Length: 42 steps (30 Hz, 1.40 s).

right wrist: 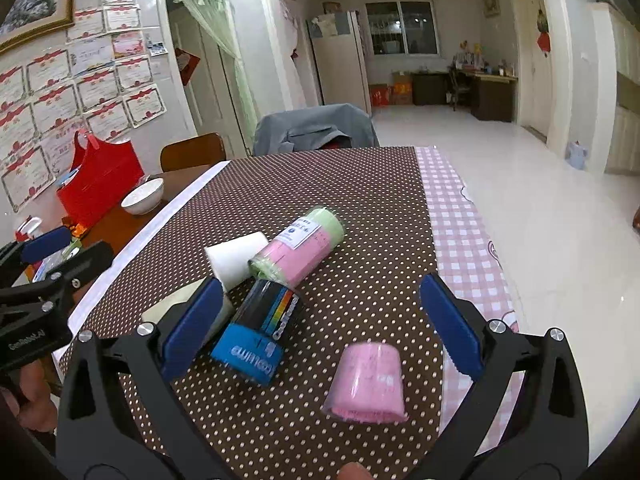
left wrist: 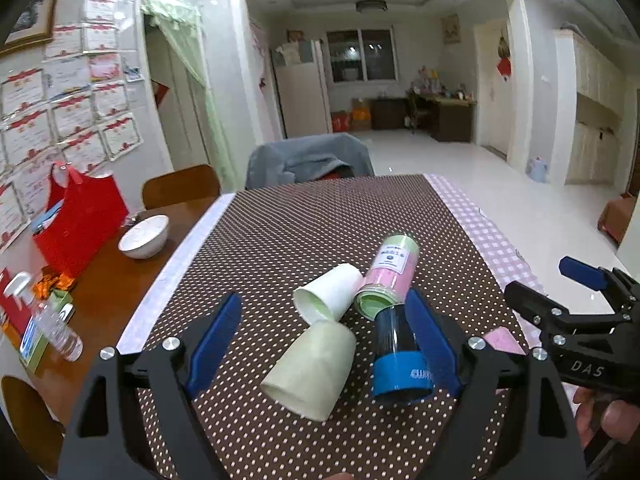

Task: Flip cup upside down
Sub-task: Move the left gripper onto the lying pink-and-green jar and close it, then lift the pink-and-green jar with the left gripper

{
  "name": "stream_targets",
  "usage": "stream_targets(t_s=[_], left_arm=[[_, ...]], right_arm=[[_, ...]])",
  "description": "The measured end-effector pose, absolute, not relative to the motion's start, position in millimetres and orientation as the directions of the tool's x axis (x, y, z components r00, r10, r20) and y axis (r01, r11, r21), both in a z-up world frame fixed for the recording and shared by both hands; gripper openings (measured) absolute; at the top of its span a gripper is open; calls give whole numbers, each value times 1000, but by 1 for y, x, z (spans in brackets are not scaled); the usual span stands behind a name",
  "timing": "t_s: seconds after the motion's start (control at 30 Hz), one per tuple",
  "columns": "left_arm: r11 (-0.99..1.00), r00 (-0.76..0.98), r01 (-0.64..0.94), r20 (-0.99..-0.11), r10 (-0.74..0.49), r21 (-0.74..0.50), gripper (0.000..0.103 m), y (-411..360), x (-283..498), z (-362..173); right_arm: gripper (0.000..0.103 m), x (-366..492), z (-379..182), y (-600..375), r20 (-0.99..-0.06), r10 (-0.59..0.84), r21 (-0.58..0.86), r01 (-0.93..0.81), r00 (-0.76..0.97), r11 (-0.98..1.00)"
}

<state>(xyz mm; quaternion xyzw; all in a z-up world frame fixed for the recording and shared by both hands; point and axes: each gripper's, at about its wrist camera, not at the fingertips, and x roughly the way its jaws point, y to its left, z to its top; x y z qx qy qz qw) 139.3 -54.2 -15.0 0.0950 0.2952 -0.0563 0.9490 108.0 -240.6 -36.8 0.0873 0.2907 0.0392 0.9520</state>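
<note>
Left wrist view: your left gripper (left wrist: 324,340) is spread wide and grasps nothing. Between its pads lies a pale green cup (left wrist: 310,372) on its side on the dotted cloth (left wrist: 280,232), mouth toward you, touching a white cup (left wrist: 330,296). Both look like thin paper: light, easily crushed, likely to roll. Pinch the wall gently near the rim. A black cup (left wrist: 400,356) with a blue band touches the right pad; a pink-and-green cup (left wrist: 386,276) lies behind it.

Right wrist view: your right gripper (right wrist: 324,336) is also spread and empty. Only here do you see clearly the pink cup (right wrist: 368,380), apparently already mouth down, apart from the others. The pale green cup is mostly hidden behind the left pad.
</note>
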Motion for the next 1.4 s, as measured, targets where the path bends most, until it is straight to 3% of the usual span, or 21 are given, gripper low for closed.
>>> stream_targets(t_s=[0.37,0.6,0.8,1.4], left_arm=[[947,699,287,-707,-104,144,83,-98,224,-44],[908,613,367,-787,-71,204,83,-126,272,-76],[892,523,420,-848,-85,169,83,-141,306,-99],[876,345,469,-936,-65,112,83,-168,363,-144]], right_arm=[[97,164,-63,-278,-629,122,245,47,768,968],[97,186,-79,-291,-664,128,264,71,736,962],[97,201,-90,-302,-683,131,283,95,719,954],[97,217,-108,-322,-697,154,334,127,700,934]])
